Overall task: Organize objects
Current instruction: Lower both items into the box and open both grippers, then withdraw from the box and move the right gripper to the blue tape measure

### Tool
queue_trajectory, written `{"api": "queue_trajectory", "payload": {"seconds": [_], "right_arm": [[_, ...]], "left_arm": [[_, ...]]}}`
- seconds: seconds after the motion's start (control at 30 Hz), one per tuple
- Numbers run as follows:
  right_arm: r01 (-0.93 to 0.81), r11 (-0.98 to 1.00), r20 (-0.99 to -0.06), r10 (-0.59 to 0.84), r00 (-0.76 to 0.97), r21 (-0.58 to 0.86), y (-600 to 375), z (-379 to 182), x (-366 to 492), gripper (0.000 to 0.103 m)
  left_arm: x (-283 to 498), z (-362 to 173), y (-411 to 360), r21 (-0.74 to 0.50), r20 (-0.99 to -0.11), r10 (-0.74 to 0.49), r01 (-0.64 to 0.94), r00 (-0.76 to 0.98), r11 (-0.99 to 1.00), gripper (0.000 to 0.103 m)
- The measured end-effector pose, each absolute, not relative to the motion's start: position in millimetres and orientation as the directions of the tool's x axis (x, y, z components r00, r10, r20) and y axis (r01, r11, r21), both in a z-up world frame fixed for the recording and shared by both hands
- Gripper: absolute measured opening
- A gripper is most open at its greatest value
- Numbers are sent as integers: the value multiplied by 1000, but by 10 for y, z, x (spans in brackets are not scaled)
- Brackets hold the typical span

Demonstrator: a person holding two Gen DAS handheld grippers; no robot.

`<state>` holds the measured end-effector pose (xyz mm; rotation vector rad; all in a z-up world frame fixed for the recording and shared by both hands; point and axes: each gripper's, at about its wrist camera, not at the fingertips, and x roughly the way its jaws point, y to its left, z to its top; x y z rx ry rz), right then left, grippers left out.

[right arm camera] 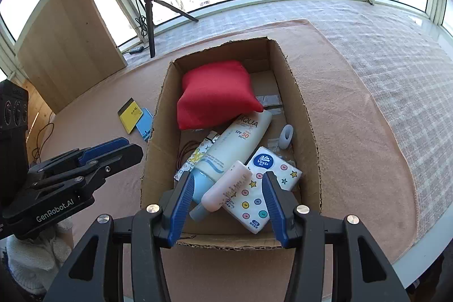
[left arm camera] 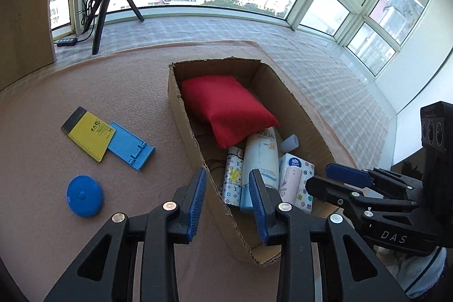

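An open cardboard box (left arm camera: 286, 92) (right arm camera: 304, 115) stands on the pink mat. It holds a red cushion (left arm camera: 226, 106) (right arm camera: 215, 98), a white sunscreen bottle (left arm camera: 260, 157) (right arm camera: 237, 143), a tissue pack (left arm camera: 303, 183) (right arm camera: 263, 194), a small pink tube (right arm camera: 226, 188) and a patterned item (left arm camera: 233, 177). Left of the box lie a yellow card (left arm camera: 89, 133) (right arm camera: 130, 119), a blue phone stand (left arm camera: 131, 146) (right arm camera: 145, 124) and a blue round disc (left arm camera: 84, 196). My left gripper (left arm camera: 228, 183) is open over the box's near left wall, empty. My right gripper (right arm camera: 228, 183) hangs open above the box's near end, empty.
A ring light on a tripod (left arm camera: 106, 4) (right arm camera: 150, 13) stands by the window at the back left, beside a wooden panel (right arm camera: 68, 41). A checked cloth (right arm camera: 396, 53) covers the sill to the right of the mat. A cable (right arm camera: 42, 140) trails at the left.
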<state>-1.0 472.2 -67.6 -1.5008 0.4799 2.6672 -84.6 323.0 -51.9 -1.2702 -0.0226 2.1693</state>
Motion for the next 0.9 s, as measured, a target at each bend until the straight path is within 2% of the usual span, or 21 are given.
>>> {"api": "queue_trajectory", "payload": {"seconds": [0.47,0.9], "right_arm": [[-78,-953,-825,-211,-524,293,4275,-573,-78,46],[-19,-961,-846,-235,-479,278,3369,-511,-450,46]], "left_arm": [[-593,-665,1933,-268,-833,370,-285,-411,-920,34],[-608,-690,1051,-271,-832,364,-264,-420,-926,37]]}}
